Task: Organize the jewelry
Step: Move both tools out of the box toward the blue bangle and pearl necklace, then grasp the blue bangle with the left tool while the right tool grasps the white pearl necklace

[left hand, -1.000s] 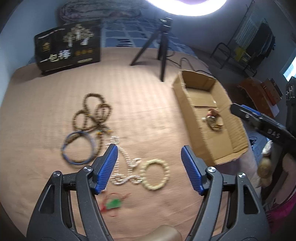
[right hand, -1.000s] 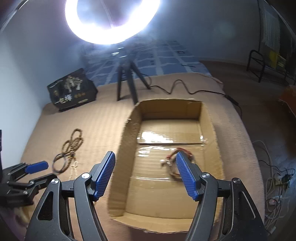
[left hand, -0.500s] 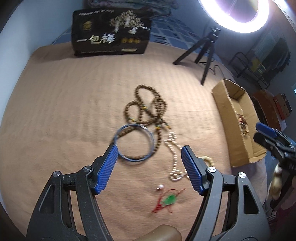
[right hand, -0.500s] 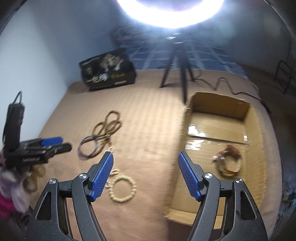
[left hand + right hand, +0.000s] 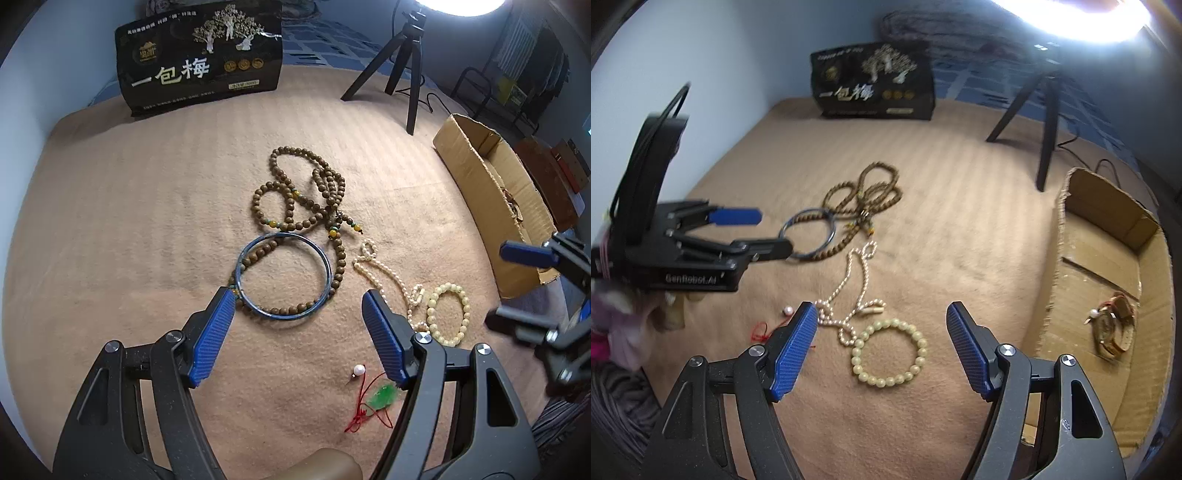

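Observation:
Jewelry lies on a tan blanket [image 5: 129, 221]. A blue bangle [image 5: 283, 275] overlaps a long brown bead strand [image 5: 306, 199]. To their right lie a pearl necklace [image 5: 391, 277] and a pale green bead bracelet [image 5: 448, 314]; nearer me lie a loose pearl [image 5: 359, 369] and a green pendant on red cord [image 5: 380, 400]. My left gripper [image 5: 299, 332] is open and empty, just short of the bangle. My right gripper [image 5: 881, 347] is open and empty, hovering over the pale bracelet [image 5: 890, 352]. A cardboard box [image 5: 1108, 295] at the right holds a brown bracelet [image 5: 1115, 325].
A black printed package [image 5: 199, 59] stands at the blanket's far edge. A black tripod [image 5: 402, 62] under a ring light stands at the back right, near the box [image 5: 491, 199]. Shelves and clutter lie beyond the box.
My left gripper has swung left from near the box to face the bangle and brown beads. My right gripper has swung left from over the box to above the pale bracelet.

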